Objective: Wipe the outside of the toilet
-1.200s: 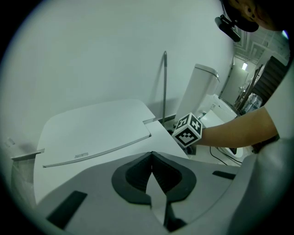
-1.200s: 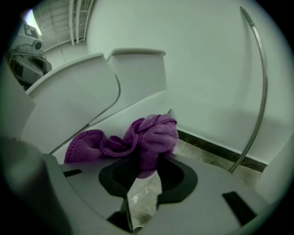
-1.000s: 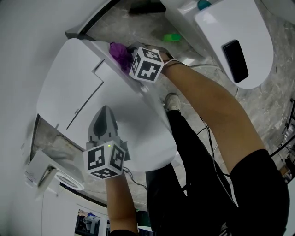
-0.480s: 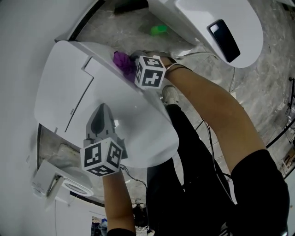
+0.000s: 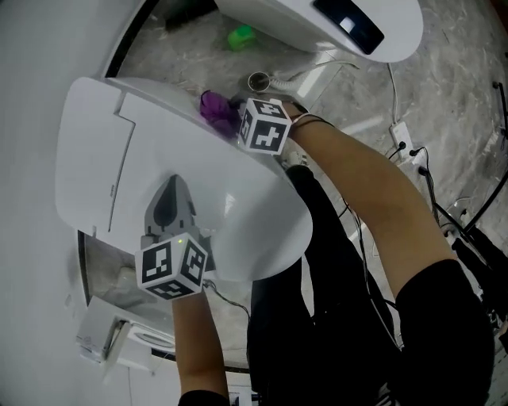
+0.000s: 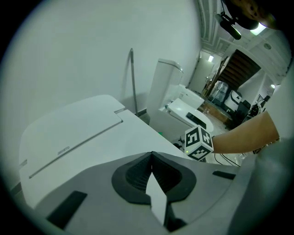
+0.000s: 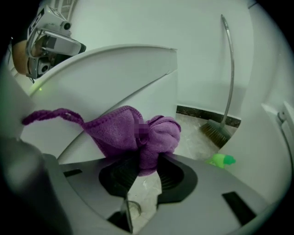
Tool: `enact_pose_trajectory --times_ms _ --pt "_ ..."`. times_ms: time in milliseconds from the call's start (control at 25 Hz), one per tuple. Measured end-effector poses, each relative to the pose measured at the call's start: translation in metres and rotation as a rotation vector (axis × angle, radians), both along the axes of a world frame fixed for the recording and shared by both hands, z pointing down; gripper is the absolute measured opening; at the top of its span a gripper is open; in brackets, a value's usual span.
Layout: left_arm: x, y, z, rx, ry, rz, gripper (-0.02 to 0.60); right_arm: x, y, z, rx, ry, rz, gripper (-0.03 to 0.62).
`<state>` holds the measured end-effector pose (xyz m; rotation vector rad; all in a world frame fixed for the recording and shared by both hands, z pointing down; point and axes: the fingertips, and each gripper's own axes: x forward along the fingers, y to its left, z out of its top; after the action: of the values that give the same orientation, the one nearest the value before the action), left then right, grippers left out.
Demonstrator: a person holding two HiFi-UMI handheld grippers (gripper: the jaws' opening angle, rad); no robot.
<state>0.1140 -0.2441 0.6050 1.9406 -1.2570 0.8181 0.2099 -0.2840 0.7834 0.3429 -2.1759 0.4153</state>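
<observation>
Toilet: the white toilet [image 5: 159, 151] is filling the middle of the head view, lid down, its back end against the white wall [image 5: 32, 95].
Right gripper: the right gripper [image 7: 144, 161] is clamping narrow on the purple cloth [image 7: 138, 133], bunched right between its jaws.
Cloth: it is sitting against the toilet's outer side, just under the lid's edge on the person's right, and one thin strand is trailing off along the white shell.
Left gripper: the left gripper [image 6: 151, 156] is pointing along the closed lid with its jaw tips together and nothing between them; whether it is touching the lid, I cannot tell.
In the way: the right gripper's marker cube [image 5: 265, 125] is covering its jaws from above, and the person's right forearm [image 5: 357, 182] is crossing over a black trouser leg and a shoe [image 5: 295, 158] beside the bowl.
Neighbours: a second toilet [image 5: 294, 28] is standing just beyond, a black slab [image 5: 349, 24] lying on its lid.
Floor: on the marble floor [image 5: 444, 95] between the two toilets, a small green plastic thing [image 5: 240, 36] and a round floor drain [image 5: 259, 81] are showing.
Corner: a broom [image 7: 215, 130] is leaning on the wall.
Right edge: a power strip [image 5: 402, 136] with cables is lying well apart from the bowl.
</observation>
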Motion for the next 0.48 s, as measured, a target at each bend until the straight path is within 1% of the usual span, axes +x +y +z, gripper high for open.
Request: enact_pose_trajectory --times_ms 240,480 --pt "0.009 0.032 0.0 -0.006 0.0 0.075 0.009 0.021 0.037 0.004 -0.005 0.018 0.038 0.112" --pt "0.029 0.057 0.005 -0.014 0.01 0.112 0.009 0.042 0.074 0.007 -0.021 0.029 0.059 0.112"
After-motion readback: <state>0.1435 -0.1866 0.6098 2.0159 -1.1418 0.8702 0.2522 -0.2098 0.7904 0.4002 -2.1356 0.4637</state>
